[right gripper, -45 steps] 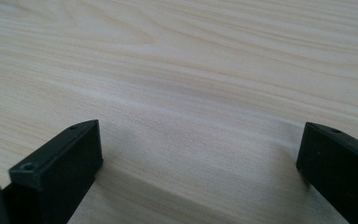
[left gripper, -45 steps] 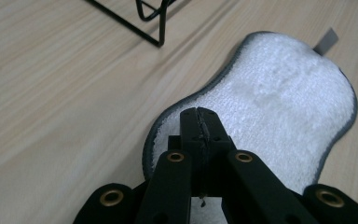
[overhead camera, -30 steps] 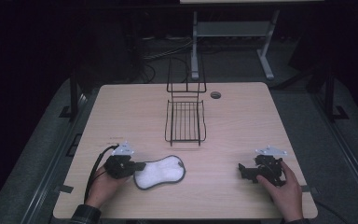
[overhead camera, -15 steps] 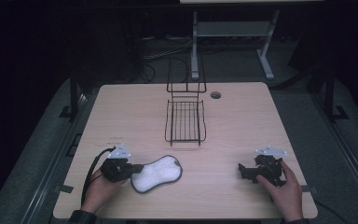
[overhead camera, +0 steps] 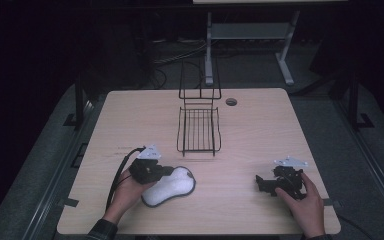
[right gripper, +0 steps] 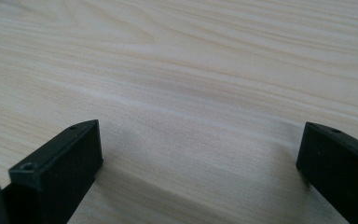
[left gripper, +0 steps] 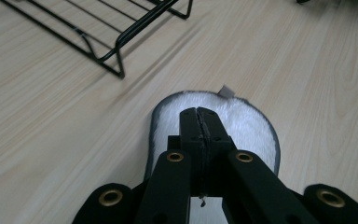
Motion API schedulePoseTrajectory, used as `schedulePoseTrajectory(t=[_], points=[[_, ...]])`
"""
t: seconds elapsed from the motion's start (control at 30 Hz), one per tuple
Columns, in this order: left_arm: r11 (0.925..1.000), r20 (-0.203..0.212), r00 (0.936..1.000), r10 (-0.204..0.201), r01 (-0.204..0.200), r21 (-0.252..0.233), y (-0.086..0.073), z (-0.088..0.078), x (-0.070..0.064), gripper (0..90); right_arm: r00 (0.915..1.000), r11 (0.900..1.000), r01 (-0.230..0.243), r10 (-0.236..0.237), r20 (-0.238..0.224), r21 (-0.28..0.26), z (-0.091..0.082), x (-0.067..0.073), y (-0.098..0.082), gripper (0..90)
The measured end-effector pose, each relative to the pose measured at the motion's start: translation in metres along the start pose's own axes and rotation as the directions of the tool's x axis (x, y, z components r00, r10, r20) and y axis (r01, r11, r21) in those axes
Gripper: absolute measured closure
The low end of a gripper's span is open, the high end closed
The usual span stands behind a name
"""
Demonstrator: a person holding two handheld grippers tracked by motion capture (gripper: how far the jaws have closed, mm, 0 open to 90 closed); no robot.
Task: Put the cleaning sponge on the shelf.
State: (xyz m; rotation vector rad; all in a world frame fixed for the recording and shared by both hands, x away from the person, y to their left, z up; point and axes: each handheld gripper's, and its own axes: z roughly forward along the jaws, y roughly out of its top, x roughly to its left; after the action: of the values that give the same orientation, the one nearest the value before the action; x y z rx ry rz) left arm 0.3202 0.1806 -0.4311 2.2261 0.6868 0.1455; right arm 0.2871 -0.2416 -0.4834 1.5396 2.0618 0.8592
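Tongs on the left (left gripper: 200,114) are clamped tight on the near edge of the white fleece insole with grey binding (overhead camera: 172,186), which lies at the front left of the pale wood-grain desk (overhead camera: 260,135); right tongs (overhead camera: 263,183) stand wide and empty, resting low over bare wood. Judged light, soft and floppy; the thin bound rim offers the surest hold, the pile may slip. Beyond it stands a black wire rack (overhead camera: 198,131). Surrounding room is dark, with cables on the floor.
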Motion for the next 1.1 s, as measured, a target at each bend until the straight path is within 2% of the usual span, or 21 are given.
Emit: schedulePoseTrajectory(t=[0.17,0.3,0.5,0.83,0.9,0.97,1.1], points=[[0.9991,0.024,0.9994,0.025,-0.026,0.033,0.006,0.015,-0.004,89.3,1.0000,1.000,0.000,0.000,0.000,0.000,0.000,0.000,0.000,0.0],[0.9953,0.035,0.9979,0.054,-0.057,0.078,0.007,0.027,-0.008,89.4,1.0000,1.000,0.000,0.000,0.000,0.000,0.000,0.000,0.000,0.0],[0.9936,0.024,0.9976,0.064,-0.066,0.091,0.005,0.028,-0.007,89.4,1.0000,1.000,0.000,0.000,0.000,0.000,0.000,0.000,0.000,0.0],[0.9970,-0.026,0.9996,0.011,-0.009,0.076,-0.003,0.016,0.009,89.3,1.0000,1.000,-0.001,0.001,0.000,0.001,0.000,0.000,0.000,0.0],[0.9968,-0.039,0.9992,0.011,-0.007,0.080,-0.005,0.014,0.013,89.3,1.0000,1.000,-0.001,0.001,0.000,0.001,0.000,0.000,0.000,0.0],[0.9969,-0.039,0.9992,-0.006,0.009,0.078,-0.006,0.012,0.015,89.4,1.0000,1.000,-0.001,0.001,0.000,0.001,0.000,0.000,0.000,0.0],[0.9974,-0.042,0.9991,-0.007,0.010,0.071,-0.007,0.010,0.015,89.0,1.0000,1.000,-0.001,0.001,0.000,0.001,0.000,0.000,0.000,0.0]])
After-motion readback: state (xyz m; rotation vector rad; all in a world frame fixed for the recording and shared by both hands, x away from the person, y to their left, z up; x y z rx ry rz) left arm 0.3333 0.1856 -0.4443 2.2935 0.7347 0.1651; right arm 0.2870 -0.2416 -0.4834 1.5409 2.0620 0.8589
